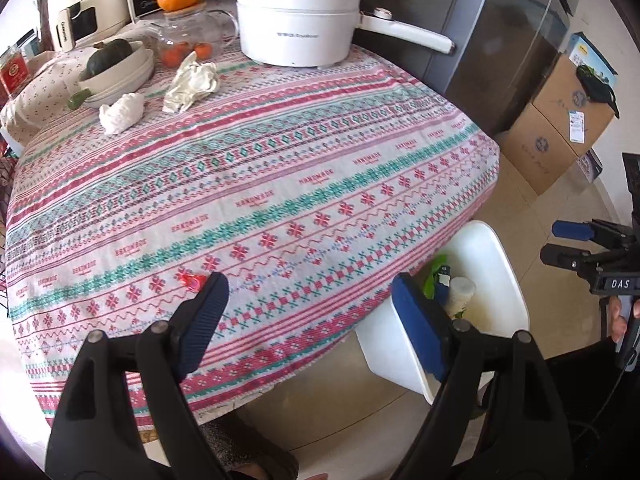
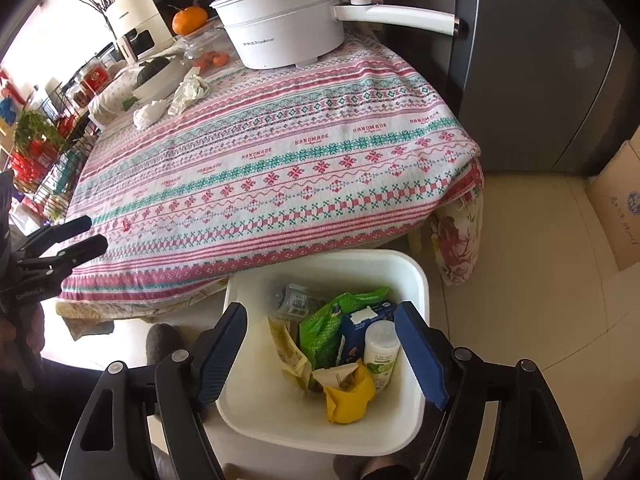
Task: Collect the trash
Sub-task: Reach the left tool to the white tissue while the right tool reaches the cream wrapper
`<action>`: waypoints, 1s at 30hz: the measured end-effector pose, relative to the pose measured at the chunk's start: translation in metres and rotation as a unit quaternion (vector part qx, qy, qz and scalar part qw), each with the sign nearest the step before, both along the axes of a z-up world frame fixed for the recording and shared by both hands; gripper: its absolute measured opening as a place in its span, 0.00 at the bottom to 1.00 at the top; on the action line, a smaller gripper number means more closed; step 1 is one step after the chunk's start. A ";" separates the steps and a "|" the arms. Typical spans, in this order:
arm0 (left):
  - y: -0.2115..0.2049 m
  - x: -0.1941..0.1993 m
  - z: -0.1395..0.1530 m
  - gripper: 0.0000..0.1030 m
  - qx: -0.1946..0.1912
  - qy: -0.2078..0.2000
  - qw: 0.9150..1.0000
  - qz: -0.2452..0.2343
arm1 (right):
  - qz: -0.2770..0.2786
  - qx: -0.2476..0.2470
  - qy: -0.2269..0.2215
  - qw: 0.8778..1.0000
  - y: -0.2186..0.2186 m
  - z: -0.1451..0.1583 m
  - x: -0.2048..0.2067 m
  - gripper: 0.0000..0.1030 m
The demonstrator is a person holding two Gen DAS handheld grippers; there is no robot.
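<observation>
The right gripper (image 2: 320,344) hangs over a white bin (image 2: 416,280), jaws apart and empty. Inside lie a green packet (image 2: 328,320), a blue carton (image 2: 356,330), a white bottle (image 2: 382,354) and a yellow wrapper (image 2: 348,400). On the patterned tablecloth (image 2: 280,168) beyond rest two crumpled tissues (image 2: 188,92) near a white pot (image 2: 280,24).

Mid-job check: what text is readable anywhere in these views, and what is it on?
"HANDMADE": repeated on the striped woven tablecloth.
"DAS": on the right gripper.
"Royalstar": partly legible on the white electric pot.
Packaging in the white bin, cardboard box labels: too small to read.
</observation>
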State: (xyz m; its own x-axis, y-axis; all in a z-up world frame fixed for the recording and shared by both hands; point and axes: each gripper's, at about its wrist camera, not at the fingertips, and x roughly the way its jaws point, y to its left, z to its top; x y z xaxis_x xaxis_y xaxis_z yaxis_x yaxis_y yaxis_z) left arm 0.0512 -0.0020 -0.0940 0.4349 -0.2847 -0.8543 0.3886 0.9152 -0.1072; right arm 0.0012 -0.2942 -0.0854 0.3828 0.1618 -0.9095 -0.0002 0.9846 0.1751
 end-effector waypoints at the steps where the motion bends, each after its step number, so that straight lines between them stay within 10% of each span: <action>1: 0.005 0.004 0.002 0.82 0.002 -0.005 1.000 0.010 | 0.001 -0.004 -0.003 1.000 0.004 0.002 0.003 0.76; 17: 0.111 0.127 0.002 0.84 -0.018 -0.029 0.985 0.170 | 0.032 -0.051 -0.062 0.996 0.075 0.012 0.096 0.77; 30: 0.144 0.237 -0.054 0.84 -0.058 -0.076 0.968 0.234 | 0.086 -0.032 -0.112 0.990 0.155 -0.014 0.208 0.77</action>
State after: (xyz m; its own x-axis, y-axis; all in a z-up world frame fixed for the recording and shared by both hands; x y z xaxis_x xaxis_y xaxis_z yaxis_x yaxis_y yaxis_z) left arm 0.2882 0.1417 -0.1475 0.6568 -0.1176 -0.7448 -0.0452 0.9799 -0.1945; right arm 0.2092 -0.1388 -0.0998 0.5473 0.1866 -0.8158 -0.1996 0.9758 0.0894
